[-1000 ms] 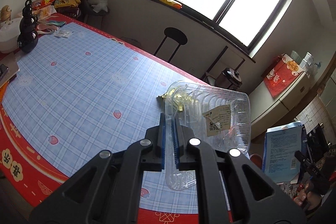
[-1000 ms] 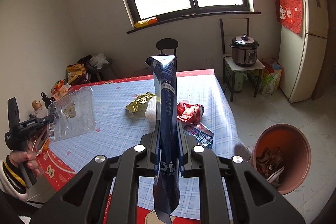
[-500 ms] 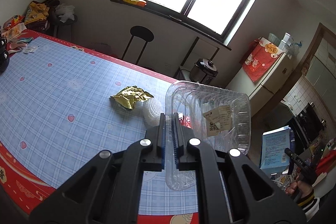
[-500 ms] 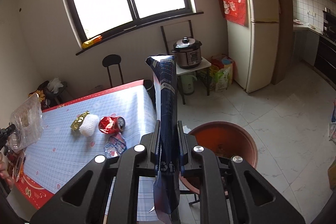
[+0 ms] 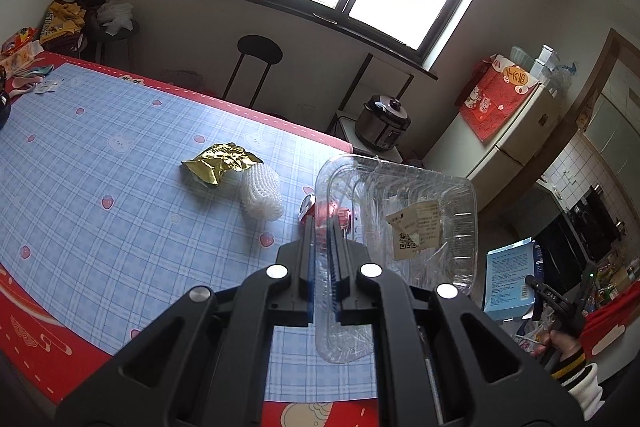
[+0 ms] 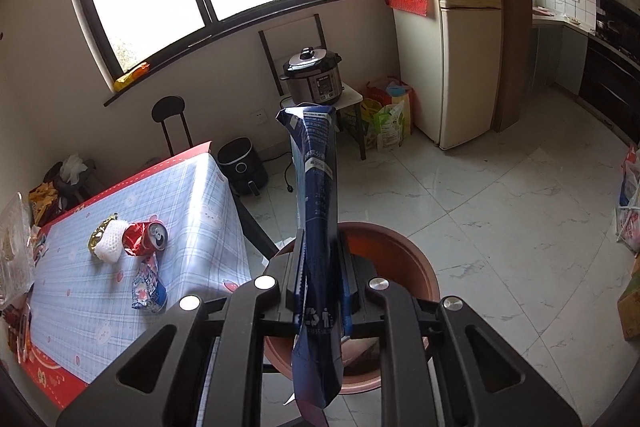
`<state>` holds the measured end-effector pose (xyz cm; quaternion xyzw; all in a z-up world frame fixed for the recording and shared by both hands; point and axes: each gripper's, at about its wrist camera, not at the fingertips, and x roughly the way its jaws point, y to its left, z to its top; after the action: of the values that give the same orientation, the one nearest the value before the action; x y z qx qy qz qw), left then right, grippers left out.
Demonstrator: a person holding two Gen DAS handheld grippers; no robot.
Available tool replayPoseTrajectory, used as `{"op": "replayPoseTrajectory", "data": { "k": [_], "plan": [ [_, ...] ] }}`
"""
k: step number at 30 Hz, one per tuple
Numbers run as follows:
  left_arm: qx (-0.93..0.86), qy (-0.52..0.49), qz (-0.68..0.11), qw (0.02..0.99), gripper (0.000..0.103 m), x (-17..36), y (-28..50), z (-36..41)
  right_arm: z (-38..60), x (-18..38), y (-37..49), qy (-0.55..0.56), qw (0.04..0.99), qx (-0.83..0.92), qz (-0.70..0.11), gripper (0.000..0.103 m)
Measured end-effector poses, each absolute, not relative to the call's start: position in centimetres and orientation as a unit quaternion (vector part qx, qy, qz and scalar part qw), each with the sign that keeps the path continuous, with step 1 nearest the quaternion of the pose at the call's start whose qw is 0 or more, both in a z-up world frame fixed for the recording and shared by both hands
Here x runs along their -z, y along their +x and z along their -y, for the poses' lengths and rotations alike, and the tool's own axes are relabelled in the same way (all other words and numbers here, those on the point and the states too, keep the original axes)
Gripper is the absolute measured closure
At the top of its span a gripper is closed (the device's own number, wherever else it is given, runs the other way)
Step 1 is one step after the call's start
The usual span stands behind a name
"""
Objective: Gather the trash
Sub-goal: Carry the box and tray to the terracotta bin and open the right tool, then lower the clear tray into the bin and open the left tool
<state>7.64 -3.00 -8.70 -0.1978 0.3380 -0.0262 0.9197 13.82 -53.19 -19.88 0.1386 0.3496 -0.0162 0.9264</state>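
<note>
My left gripper [image 5: 322, 231] is shut on the rim of a clear plastic tray [image 5: 416, 223] with a paper label, held above the table's right end. My right gripper [image 6: 319, 239] is shut on a flattened dark blue carton [image 6: 318, 163], held upright over the brown bin [image 6: 400, 259] on the floor. The carton also shows in the left wrist view [image 5: 510, 277]. On the table lie a gold wrapper [image 5: 218, 165], a white foam net [image 5: 262, 195], a crushed red can [image 6: 144, 237] and a blue snack packet [image 6: 148, 285].
The table has a blue checked cloth with a red border [image 5: 48, 343]. A black stool [image 5: 258, 51], a pressure cooker [image 6: 314, 75] on a chair, an air fryer [image 6: 242, 165] on the floor and a fridge [image 6: 464, 19] stand beyond the table.
My right gripper has swung right with the carton, away from the table, to above the bin. My left gripper has turned right with the tray, toward the table's right end.
</note>
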Motion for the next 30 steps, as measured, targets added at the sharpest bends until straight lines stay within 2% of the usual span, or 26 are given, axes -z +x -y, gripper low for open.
{"op": "replayPoseTrajectory", "data": {
  "k": [3,4,6,10,12,14,21,30],
  "plan": [
    [0.022,-0.196,-0.338,0.920,0.093,8.5,7.3,3.2,53.4,20.0,14.8,0.136,0.925,0.011,-0.355,0.084],
    [0.022,-0.195,-0.339,0.920,0.093,8.5,7.1,3.2,53.6,20.0,15.0,0.136,0.925,0.015,-0.355,0.080],
    [0.025,-0.193,-0.340,0.920,0.093,8.2,7.1,3.4,53.9,19.7,14.9,0.143,0.926,0.025,-0.348,0.046],
    [0.038,-0.185,-0.341,0.921,0.093,8.0,7.3,4.0,54.0,18.9,14.0,0.150,0.929,0.042,-0.335,0.027],
    [0.049,-0.181,-0.344,0.920,0.093,8.0,7.8,4.4,54.0,18.7,13.2,0.151,0.930,0.046,-0.333,0.011],
    [0.063,-0.176,-0.346,0.920,0.093,8.0,8.3,5.0,54.0,18.4,12.3,0.153,0.929,0.050,-0.333,0.005],
    [0.127,-0.152,-0.359,0.912,0.093,8.3,10.9,9.3,54.6,17.6,8.3,0.150,0.930,0.075,-0.329,0.005],
    [0.225,-0.078,-0.385,0.892,0.093,9.8,15.3,19.5,58.1,18.4,2.1,0.173,0.919,0.126,-0.331,0.005]
  ]
}}
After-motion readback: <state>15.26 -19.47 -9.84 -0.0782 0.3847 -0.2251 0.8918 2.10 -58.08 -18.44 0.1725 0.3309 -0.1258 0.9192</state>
